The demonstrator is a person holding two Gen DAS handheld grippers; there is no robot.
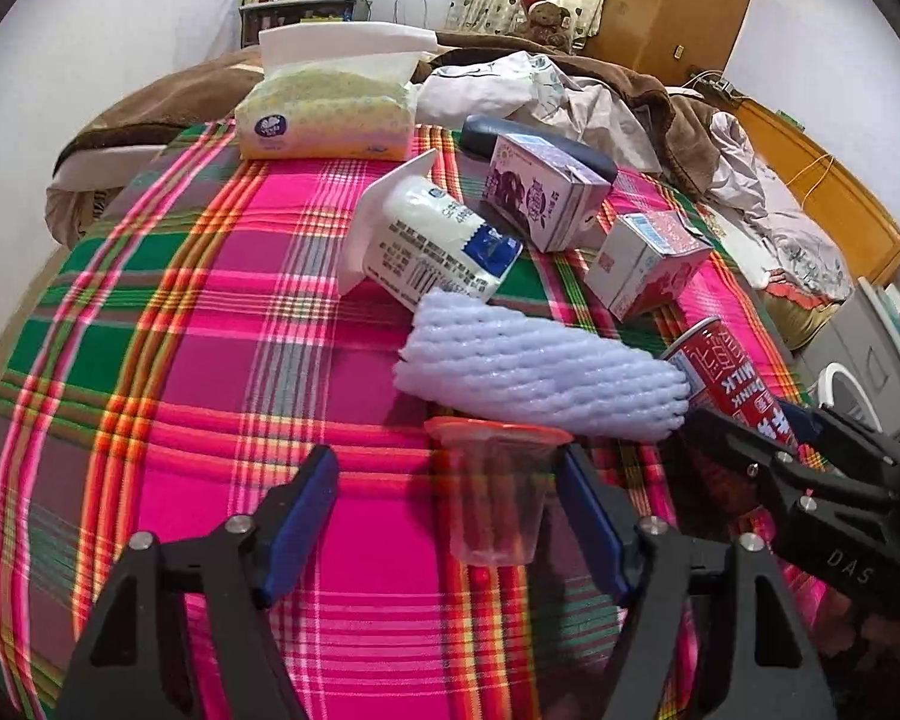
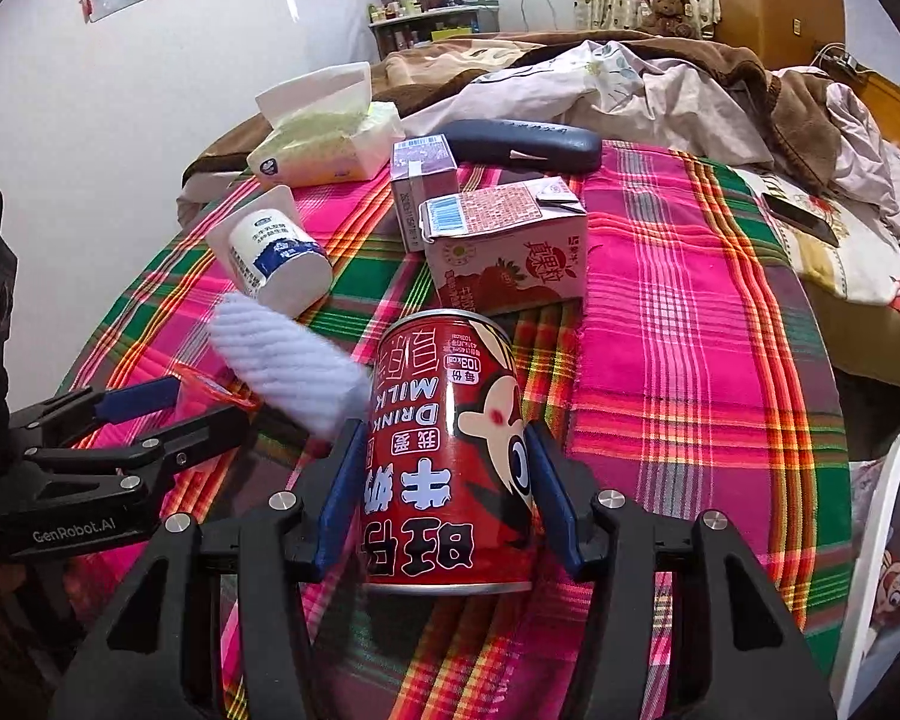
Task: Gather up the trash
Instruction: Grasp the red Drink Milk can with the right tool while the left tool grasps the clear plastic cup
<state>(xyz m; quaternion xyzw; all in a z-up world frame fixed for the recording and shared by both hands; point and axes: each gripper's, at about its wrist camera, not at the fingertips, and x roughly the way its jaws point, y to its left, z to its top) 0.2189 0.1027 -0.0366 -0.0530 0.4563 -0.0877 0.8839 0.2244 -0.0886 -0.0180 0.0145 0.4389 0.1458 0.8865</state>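
The right tool [image 2: 444,498] has its two blue pads against the sides of a red milk can [image 2: 450,450], which stands upside down between them on the plaid cloth [image 2: 690,330]; the left pad looks pressed to the can wall and the right pad sits at its edge, so the can appears gripped. The left tool [image 1: 450,516] stands wider: a clear plastic cup [image 1: 492,492] with an orange-red rim sits between its blue pads, close to the right pad and well clear of the left one, so the cup is bracketed but not clamped. In the right wrist view the left tool appears at the left edge with that cup's rim between its fingers. Just beyond the cup lies a pale lilac foam sleeve [image 1: 540,372], its far end touching the red can's side. Behind the sleeve a white yoghurt cup [image 1: 432,246] lies tipped on its side with its mouth turned away to the left. To its right stand a purple drink carton [image 1: 540,192] and, nearer the can, a pink strawberry carton [image 2: 504,252], the two just beside each other. A dark blue case [image 2: 528,144] lies behind the cartons, and a pack of tissues [image 1: 324,120] sits at the far edge of the cloth. Beyond it are a rumpled brown blanket [image 2: 720,66] and pale bedding [image 2: 630,96], with a teddy bear [image 2: 669,12] by the curtain.
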